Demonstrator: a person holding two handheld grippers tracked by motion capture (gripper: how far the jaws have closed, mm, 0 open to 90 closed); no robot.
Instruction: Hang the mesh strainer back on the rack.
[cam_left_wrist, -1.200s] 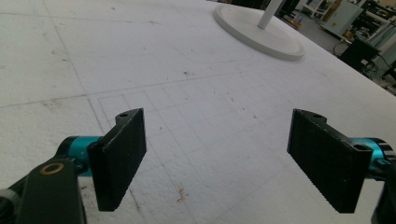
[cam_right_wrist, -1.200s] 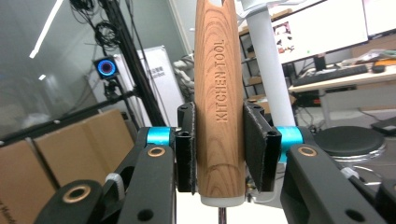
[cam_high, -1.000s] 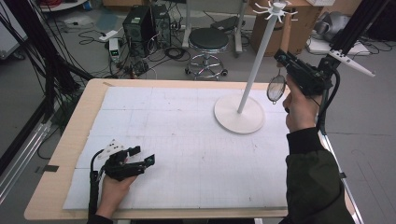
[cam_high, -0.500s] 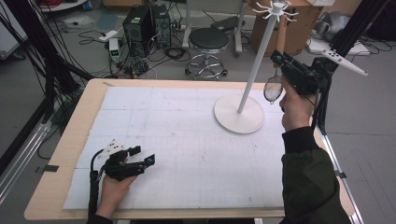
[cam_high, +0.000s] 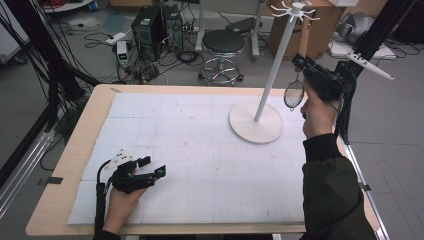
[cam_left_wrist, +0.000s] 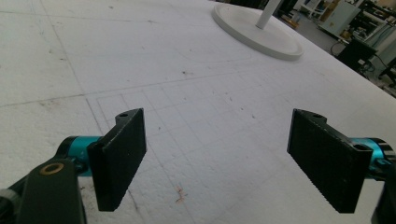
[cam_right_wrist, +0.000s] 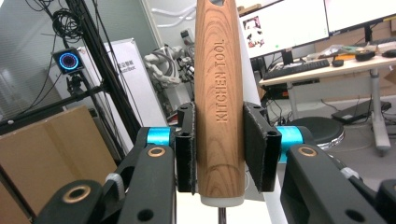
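My right gripper (cam_high: 301, 64) is held in the air beside the white hook stand (cam_high: 274, 67), shut on a wooden handle (cam_right_wrist: 219, 93) stamped "KITCHEN TOOL". The handle points up towards the stand's hooks (cam_high: 295, 9). The tool's round mesh head (cam_high: 293, 94) hangs below the gripper, above the stand's round base (cam_high: 256, 121). At the table's front left, my left gripper (cam_high: 151, 168) rests on the white mat, open, with nothing between its pads (cam_left_wrist: 119, 156). The base (cam_left_wrist: 261, 32) lies far ahead of it in the left gripper view.
A white foam mat (cam_high: 200, 150) covers most of the wooden table (cam_high: 65, 185). A black frame post (cam_high: 350, 75) stands close behind the right hand. On the floor beyond the table are a stool (cam_high: 222, 45), a computer case (cam_high: 150, 25) and cables.
The right gripper has edged slightly left towards the stand's pole with the tool in it. The left gripper has stayed put.
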